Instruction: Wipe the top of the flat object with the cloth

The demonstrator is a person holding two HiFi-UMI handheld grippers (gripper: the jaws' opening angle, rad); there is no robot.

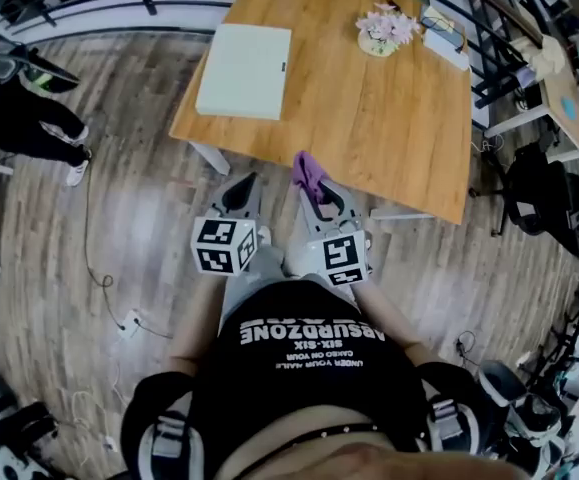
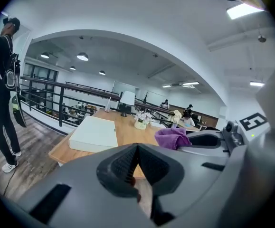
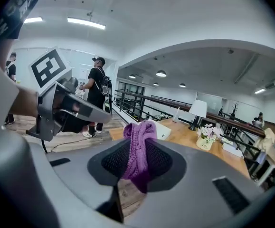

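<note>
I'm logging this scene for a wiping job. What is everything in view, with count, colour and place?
Table: one, light wood, ahead of the person.
Flat object: one, white, on the table's left part.
Flower pot: one, pale pink blooms, table's far side.
Lamp: one, white shade, table's far edge.
Cloth: one, purple, between the right gripper's jaws.
Bystander: one, black clothes, on the floor at left.
Left gripper: grey, jaws together, nothing held.
Right gripper: grey, jaws closed on the cloth.
</note>
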